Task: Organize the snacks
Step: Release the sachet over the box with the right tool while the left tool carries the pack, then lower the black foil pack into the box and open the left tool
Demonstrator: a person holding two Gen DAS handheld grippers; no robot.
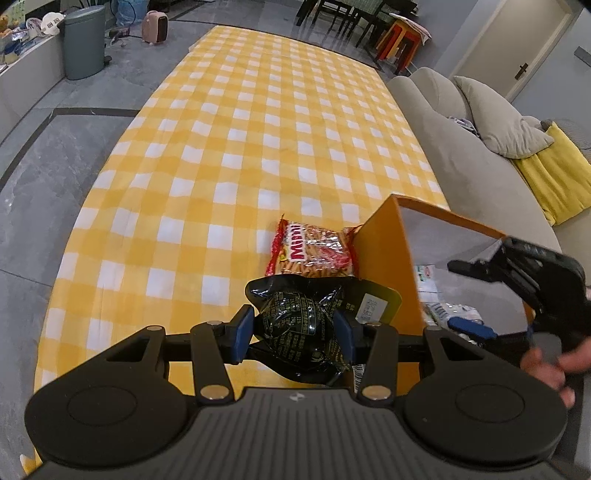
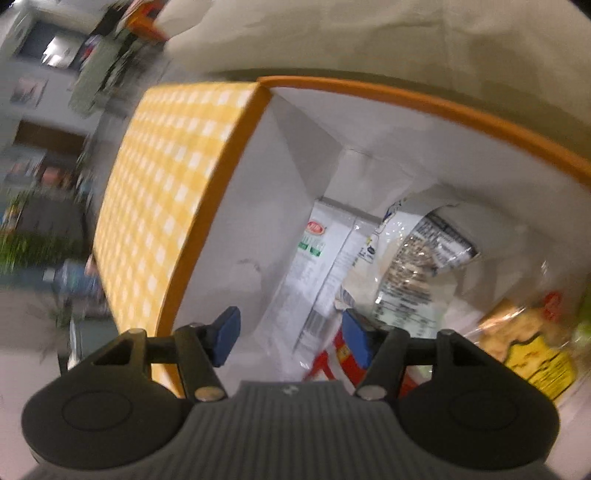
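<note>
My left gripper is shut on a crumpled black snack bag, held just above the checked tablecloth. Beyond it a red bag of stick snacks lies on the cloth, against the orange box. My right gripper hangs over the box's open top, a hand behind it. In the right wrist view this gripper stands open inside the white-walled box with nothing between its pads. Below it lie a white packet, a clear labelled bag and a yellow snack bag.
A grey sofa with a grey cushion and a yellow cushion runs along the table's right side. A grey bin and a pink heater stand on the floor far left. Dark chairs stand beyond the table's far end.
</note>
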